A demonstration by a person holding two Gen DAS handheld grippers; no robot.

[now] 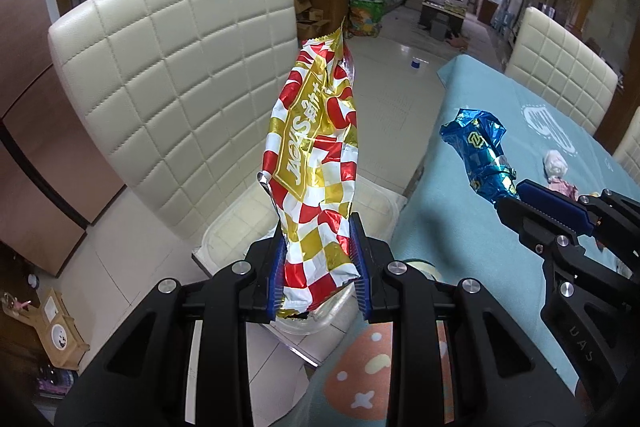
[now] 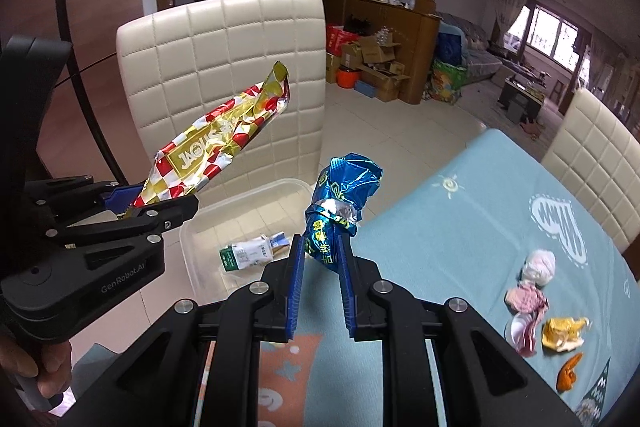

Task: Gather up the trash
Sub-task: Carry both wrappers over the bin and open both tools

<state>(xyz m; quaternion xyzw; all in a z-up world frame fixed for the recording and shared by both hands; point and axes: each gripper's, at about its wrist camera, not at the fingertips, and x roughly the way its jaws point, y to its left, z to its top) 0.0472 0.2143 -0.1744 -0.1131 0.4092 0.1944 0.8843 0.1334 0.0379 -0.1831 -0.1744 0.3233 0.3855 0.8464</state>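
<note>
- Left gripper (image 1: 318, 259): jaws clamped on the lower end of a red, white and gold checked snack wrapper (image 1: 316, 163). The wrapper stands up from the blue pads, free of all surfaces, in front of a cream quilted chair back (image 1: 176, 83).
- Right gripper (image 2: 320, 267): jaws closed on the narrow lower end of a crumpled blue foil wrapper (image 2: 340, 199), which rises clear of the tablecloth.
- In the right wrist view the left gripper (image 2: 132, 205) sits to the left, with part of a hand (image 2: 52, 371) on its handle at the lower left corner. The two wrappers are apart, with open air between them.
- A clear plastic container (image 2: 192, 251) rests on the chair seat, just beyond the table's near-left edge, below and between the two grippers. It holds a flattened green and white carton (image 2: 246, 255). Its rim is unobstructed from above.
- The table carries a light blue patterned tablecloth (image 2: 460, 247). Its left edge runs diagonally beside the container.
- Remaining trash lies on the right part of the cloth, well apart from both grippers: a white and pink crumpled wad (image 2: 538, 267), a pink wrapper (image 2: 526, 303), a yellow crumpled piece (image 2: 564, 333) and an orange scrap (image 2: 570, 375).
- A second cream chair (image 2: 596, 163) stands at the far side of the table. Pale tiled floor (image 2: 380, 123) lies open beyond the near chair.
</note>
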